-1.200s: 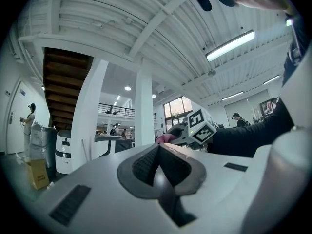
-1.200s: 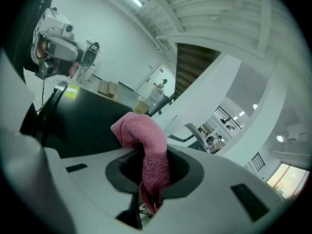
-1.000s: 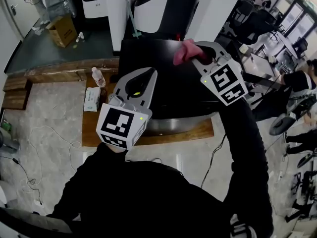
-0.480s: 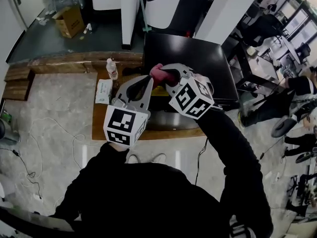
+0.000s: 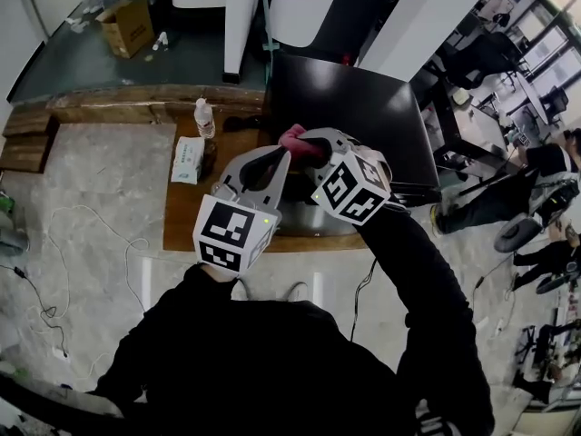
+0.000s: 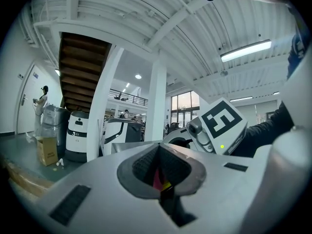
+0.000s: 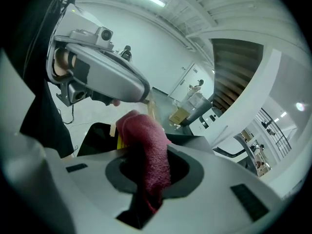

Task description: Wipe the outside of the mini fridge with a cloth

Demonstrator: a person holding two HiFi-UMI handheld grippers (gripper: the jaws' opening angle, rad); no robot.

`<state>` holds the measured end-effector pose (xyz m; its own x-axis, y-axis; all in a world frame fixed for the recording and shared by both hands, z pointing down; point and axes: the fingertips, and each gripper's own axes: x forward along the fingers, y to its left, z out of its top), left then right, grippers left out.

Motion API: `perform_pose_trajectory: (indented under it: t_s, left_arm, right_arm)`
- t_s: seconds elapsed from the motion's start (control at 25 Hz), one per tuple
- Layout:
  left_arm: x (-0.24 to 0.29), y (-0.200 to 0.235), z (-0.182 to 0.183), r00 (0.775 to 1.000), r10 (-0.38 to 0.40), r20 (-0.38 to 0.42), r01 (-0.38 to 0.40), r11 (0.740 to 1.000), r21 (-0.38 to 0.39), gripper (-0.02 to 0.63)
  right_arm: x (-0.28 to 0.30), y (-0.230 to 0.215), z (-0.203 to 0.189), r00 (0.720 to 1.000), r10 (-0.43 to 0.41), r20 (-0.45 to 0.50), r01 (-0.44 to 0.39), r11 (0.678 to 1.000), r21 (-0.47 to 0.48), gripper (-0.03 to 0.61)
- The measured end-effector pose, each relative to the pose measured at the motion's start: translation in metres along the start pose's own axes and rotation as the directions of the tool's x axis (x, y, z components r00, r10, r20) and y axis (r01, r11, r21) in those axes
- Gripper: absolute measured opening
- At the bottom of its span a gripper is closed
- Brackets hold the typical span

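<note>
Up top, the black mini fridge (image 5: 363,116) stands on a wooden platform (image 5: 182,209), with its front out of sight. By its left edge the right gripper (image 5: 309,142) clamps the pink cloth (image 5: 292,137). Beside it, the left gripper (image 5: 275,159) has its jaws together on nothing. The contents of the cardboard box (image 5: 127,25) can't be made out.

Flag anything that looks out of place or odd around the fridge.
Nothing is spilled or damaged. One oddity: the pink cloth is bunched in the right gripper and appears held in the air beside the left gripper, not against the black fridge.
</note>
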<state>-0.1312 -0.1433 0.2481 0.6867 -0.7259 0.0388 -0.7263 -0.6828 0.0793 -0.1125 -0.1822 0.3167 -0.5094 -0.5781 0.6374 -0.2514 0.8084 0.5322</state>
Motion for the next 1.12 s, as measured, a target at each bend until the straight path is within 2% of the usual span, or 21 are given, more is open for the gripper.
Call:
perform_pose_trajectory:
  t_s: [0.24, 0.84, 1.12]
  left_arm:
    - [0.029, -0.052, 0.014, 1.000, -0.010, 0.020, 0.009, 1.000, 0.030, 0.006]
    - [0.154, -0.217, 0.016, 0.995, -0.099, -0.006, 0.099, 0.992, 0.075, 0.006]
    - [0.167, -0.260, 0.012, 0.996, -0.082, -0.018, 0.083, 0.993, 0.088, 0.006]
  right_arm:
    - [-0.036, -0.014, -0.055, 1.000, -0.010, 0.002, 0.010, 0.999, 0.034, 0.072]
    - [-0.172, -0.072, -0.258, 0.993, -0.087, -0.074, 0.096, 0.987, 0.126, 0.072]
    - [-0.223, -0.086, -0.331, 0.985, -0.114, -0.132, 0.135, 0.976, 0.169, 0.072]
